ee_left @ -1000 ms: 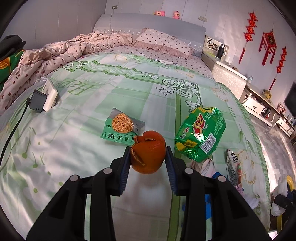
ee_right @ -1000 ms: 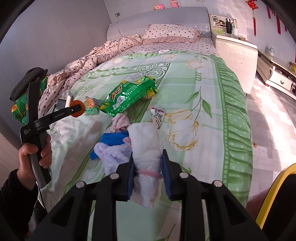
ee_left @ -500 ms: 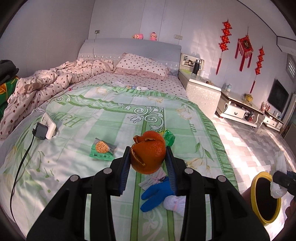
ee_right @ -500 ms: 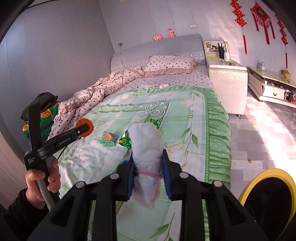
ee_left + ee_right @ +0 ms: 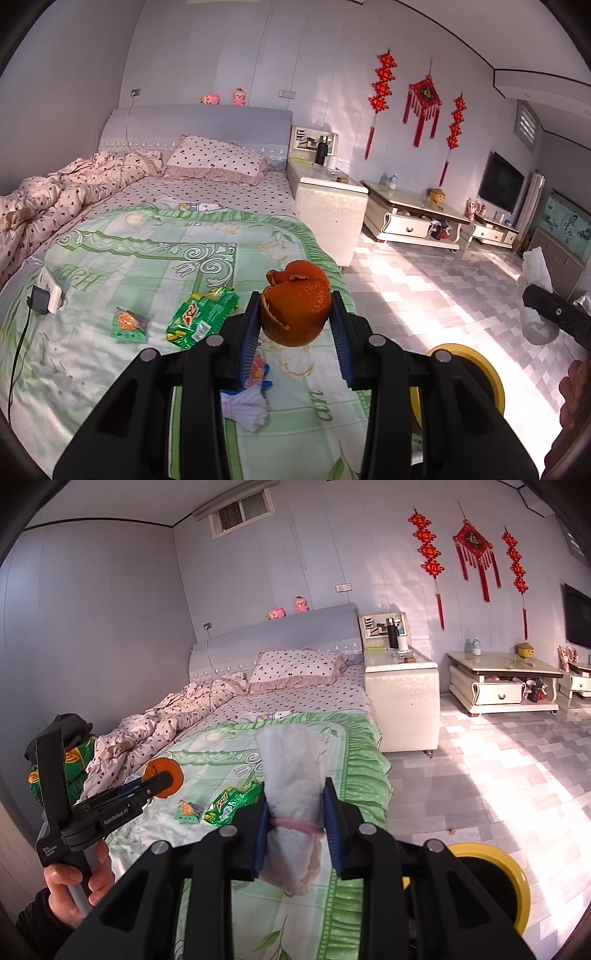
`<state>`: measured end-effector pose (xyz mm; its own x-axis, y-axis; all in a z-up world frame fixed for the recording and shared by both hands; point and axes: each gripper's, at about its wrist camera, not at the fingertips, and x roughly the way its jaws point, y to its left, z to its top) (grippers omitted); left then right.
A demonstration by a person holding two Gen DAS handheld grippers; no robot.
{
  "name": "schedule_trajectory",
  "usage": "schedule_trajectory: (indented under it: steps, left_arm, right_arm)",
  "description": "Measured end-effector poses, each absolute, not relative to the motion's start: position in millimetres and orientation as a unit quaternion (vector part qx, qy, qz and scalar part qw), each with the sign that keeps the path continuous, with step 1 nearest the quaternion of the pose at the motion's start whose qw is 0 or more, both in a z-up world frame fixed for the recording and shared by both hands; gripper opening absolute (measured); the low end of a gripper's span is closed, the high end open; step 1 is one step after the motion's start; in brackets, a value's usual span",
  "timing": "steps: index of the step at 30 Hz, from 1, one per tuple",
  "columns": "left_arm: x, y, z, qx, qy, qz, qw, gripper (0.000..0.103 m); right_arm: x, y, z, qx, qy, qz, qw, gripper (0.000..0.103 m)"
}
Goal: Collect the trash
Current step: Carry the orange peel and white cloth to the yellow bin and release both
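On your far left, the green bedspread (image 5: 122, 273) carries a white power strip (image 5: 50, 291) with a black plug, next to mirrored lettering that looks like "Happy". To its right lies a small green snack packet (image 5: 127, 325) with an orange picture on it, then a larger crumpled green chip bag (image 5: 201, 317) with red-and-yellow lettering you can't make out. Nearer you sit a blue glove (image 5: 258, 384) and a white cloth bundle (image 5: 245, 406).

Your left gripper (image 5: 295, 325) has its fingers closed on the orange peel (image 5: 295, 306), held in the air above the bed's foot-end. From the right wrist view, the side of that gripper reads "GenRobot.AI", with a smaller label on the handle too small to read.

Your right gripper (image 5: 297, 829) has its fingers clamped on a rolled white tissue wad (image 5: 291, 794) with a pink band around it, also lifted clear of the bed. The yellow-rimmed trash bin (image 5: 513, 882) stands on the tiled floor (image 5: 498, 775) just right of and below both grippers.
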<state>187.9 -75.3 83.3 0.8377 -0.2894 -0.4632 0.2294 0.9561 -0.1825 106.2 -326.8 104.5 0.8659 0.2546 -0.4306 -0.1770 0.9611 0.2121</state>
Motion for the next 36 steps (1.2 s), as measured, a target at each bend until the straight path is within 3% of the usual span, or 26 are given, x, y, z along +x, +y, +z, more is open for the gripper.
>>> schedule_trajectory:
  steps: [17, 36]
  left_arm:
    - [159, -242, 111, -0.001, 0.242, -0.246, 0.939, 0.035]
    - [194, -357, -18, 0.032, 0.352, -0.314, 0.881, 0.036]
  right_arm:
    - [66, -445, 105, 0.116, 0.217, 0.011, 0.969, 0.025]
    - [79, -519, 11, 0.179, 0.287, -0.038, 0.940, 0.026]
